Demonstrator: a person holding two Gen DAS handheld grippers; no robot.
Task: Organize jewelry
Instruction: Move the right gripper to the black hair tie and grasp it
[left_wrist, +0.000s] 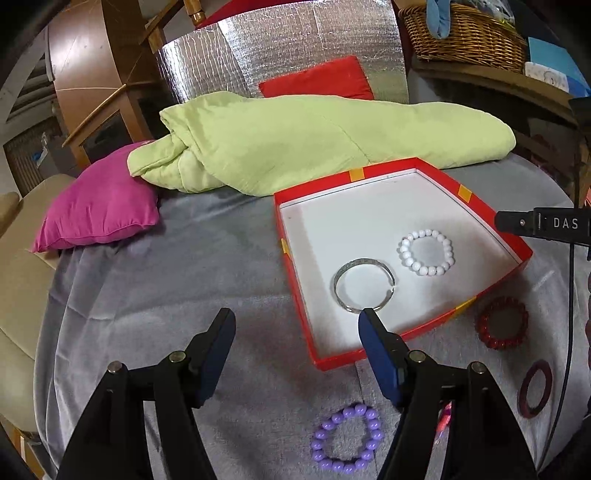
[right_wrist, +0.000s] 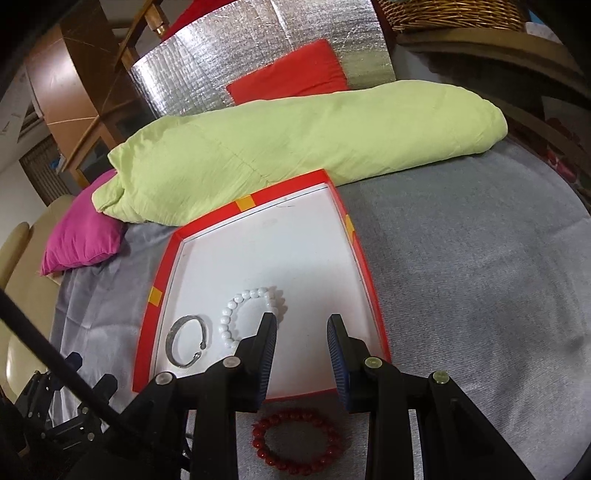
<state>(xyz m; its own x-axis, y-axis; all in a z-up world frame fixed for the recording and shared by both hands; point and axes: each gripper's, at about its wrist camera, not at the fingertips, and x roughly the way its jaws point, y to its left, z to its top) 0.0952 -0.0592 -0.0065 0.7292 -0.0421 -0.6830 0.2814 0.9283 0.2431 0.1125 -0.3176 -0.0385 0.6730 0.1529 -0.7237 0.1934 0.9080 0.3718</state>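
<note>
A red box (left_wrist: 476, 206) with a white inside lies on the grey sheet; it also shows in the right wrist view (right_wrist: 369, 288). In it lie a silver bangle (left_wrist: 364, 284) (right_wrist: 186, 345) and a white bead bracelet (left_wrist: 426, 252) (right_wrist: 240, 314). My left gripper (left_wrist: 297, 325) is open and empty, its right fingertip at the bangle's near edge. A purple bead bracelet (left_wrist: 347, 437) lies on the sheet below it. A red bead bracelet (left_wrist: 502, 323) (right_wrist: 299, 441) and a dark red bangle (left_wrist: 535, 388) lie right of the box. My right gripper (right_wrist: 302, 325) is open and empty over the box's near part, above the red bracelet.
A rolled green quilt (left_wrist: 295, 140) lies behind the box, with a magenta pillow (left_wrist: 99, 206) at the left and a red cushion (left_wrist: 317, 79) against a silver foil board. A wicker basket (left_wrist: 461, 33) stands on a shelf at the back right.
</note>
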